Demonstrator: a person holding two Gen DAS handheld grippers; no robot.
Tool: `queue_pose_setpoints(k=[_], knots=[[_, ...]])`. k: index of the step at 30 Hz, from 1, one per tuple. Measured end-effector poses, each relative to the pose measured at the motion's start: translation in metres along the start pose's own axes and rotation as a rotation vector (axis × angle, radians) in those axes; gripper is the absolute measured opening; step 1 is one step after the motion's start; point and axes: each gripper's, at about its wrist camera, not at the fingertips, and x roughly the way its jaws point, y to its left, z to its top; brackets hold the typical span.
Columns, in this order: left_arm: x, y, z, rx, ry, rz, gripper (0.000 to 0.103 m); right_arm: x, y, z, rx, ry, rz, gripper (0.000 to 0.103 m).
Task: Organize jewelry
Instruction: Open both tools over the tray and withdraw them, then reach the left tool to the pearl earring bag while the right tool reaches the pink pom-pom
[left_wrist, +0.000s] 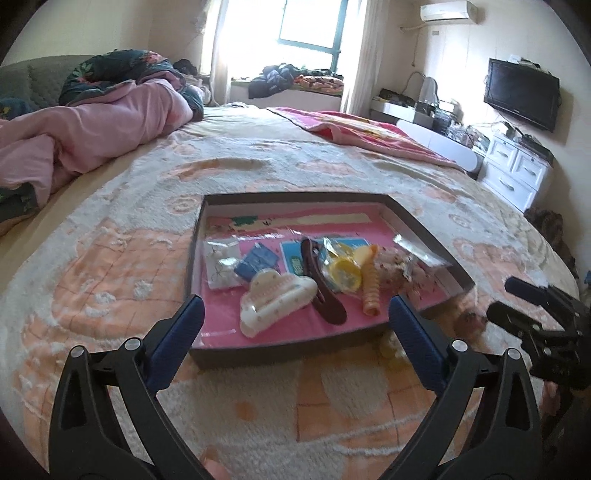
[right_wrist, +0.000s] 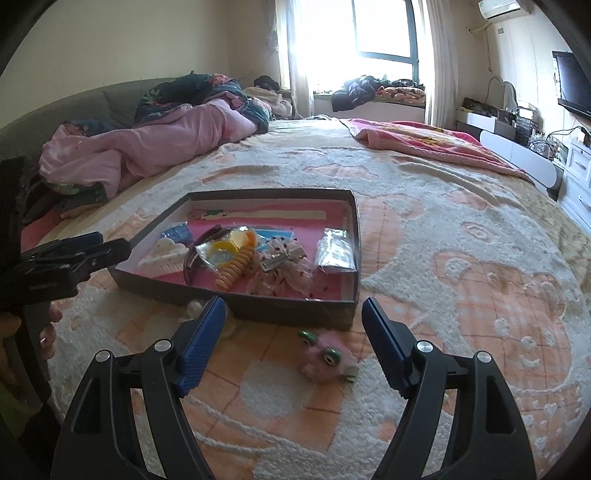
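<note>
A dark shallow box (left_wrist: 258, 352) with a pink floor lies on the bed; it also shows in the right wrist view (right_wrist: 295, 314). Inside lie a white cloud-shaped hair claw (left_wrist: 275, 299), a brown hair clip (left_wrist: 323, 288), a yellow item in plastic (left_wrist: 345, 275), an orange spiral hair tie (left_wrist: 370, 291) and small bagged pieces. My left gripper (left_wrist: 295, 308) is open and empty just before the box's near edge. My right gripper (right_wrist: 293, 310) is open and empty above a fuzzy pink clip with green eyes (right_wrist: 325, 360) lying on the blanket outside the box. A small yellowish item (left_wrist: 389, 347) lies by the box's near edge.
The box sits on a cream and peach blanket (right_wrist: 461, 258). A pink quilt (left_wrist: 92, 125) is bunched at the far left and a pink blanket (left_wrist: 369, 136) lies at the far right. White drawers (left_wrist: 513, 173) and a TV stand beyond the bed's right edge.
</note>
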Motion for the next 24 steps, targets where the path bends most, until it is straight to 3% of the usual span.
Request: queue_pose_setpoints(k=[21,24], knots=[[0.029,-0.044,-0.028,0.092,0.118,-0.090,0.091,0.028,-0.034,-0.030,0.099,0.130,0.001,0.073],[0.033,-0.047,-0.030,0.091,0.129,-0.104,0.089,0.032,-0.035,-0.032,0.106,0.143,0.003,0.067]])
